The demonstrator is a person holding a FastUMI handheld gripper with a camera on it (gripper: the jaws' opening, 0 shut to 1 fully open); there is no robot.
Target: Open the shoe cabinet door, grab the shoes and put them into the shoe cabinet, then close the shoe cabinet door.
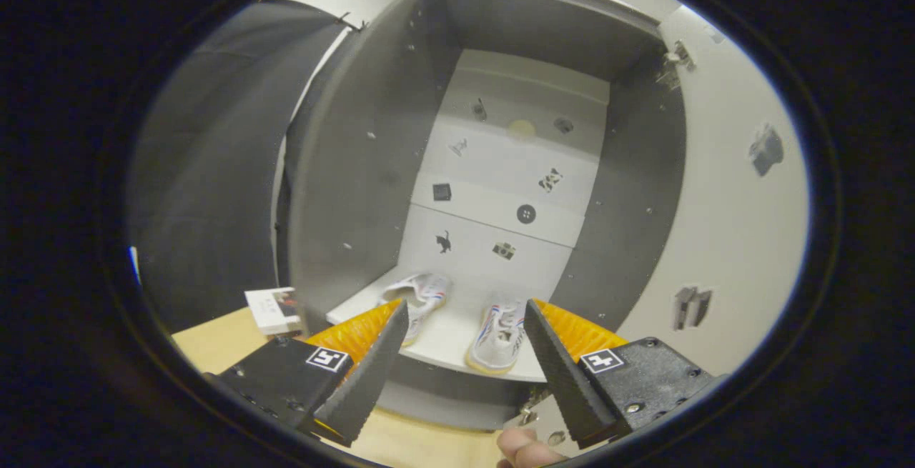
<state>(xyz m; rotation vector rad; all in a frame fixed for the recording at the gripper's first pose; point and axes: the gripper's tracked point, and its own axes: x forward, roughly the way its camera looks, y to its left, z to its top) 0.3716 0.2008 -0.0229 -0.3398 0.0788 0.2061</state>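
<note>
The shoe cabinet (372,168) stands open ahead, grey inside with a white back panel. Its white door (729,239) is swung out to the right of my fingers. Two white shoes rest on the bottom shelf (447,336): one shoe (423,295) lies at the left, partly behind my left finger, and the other shoe (497,336) sits near the shelf's front edge, between my fingers and just beyond them. My gripper (465,314) is open and holds nothing, drawn back a little from the cabinet.
A small card or booklet (275,309) lies on the wooden floor (214,343) left of the cabinet. A dark curtain (207,168) hangs at the left. Fingertips of a person (525,448) show at the door's lower edge.
</note>
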